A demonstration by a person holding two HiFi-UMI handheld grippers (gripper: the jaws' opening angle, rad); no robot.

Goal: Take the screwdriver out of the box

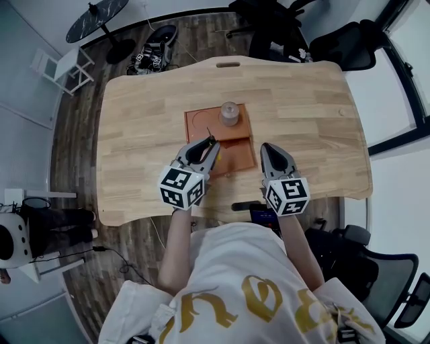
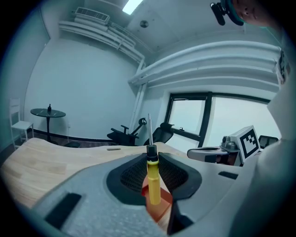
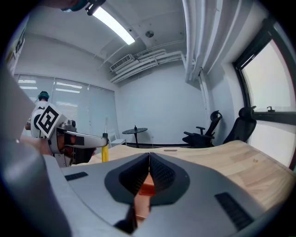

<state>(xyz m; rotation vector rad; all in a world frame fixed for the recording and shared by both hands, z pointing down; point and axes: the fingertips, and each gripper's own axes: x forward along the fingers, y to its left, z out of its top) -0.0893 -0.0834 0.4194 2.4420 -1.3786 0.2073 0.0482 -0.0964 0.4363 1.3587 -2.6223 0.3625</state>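
Note:
My left gripper (image 1: 213, 142) is shut on the screwdriver (image 2: 153, 180), pinching its yellow handle between the pads. The tool stands upright, its thin metal shaft (image 2: 149, 129) pointing up past the jaws. The same yellow handle (image 3: 105, 152) shows at the left of the right gripper view, held by the left gripper (image 3: 78, 139). The orange box (image 1: 238, 156) lies open on the wooden table just beyond and below both grippers. My right gripper (image 1: 267, 146) hovers to the right of the box, jaws together with nothing between them; it is also visible in the left gripper view (image 2: 208, 152).
A round clear jar (image 1: 230, 114) stands on the far part of the orange box. The light wooden table (image 1: 302, 101) has a rounded outline and a slot (image 1: 228, 65) at its far edge. Black office chairs (image 1: 336, 40) and a small round table (image 1: 97, 17) stand beyond it.

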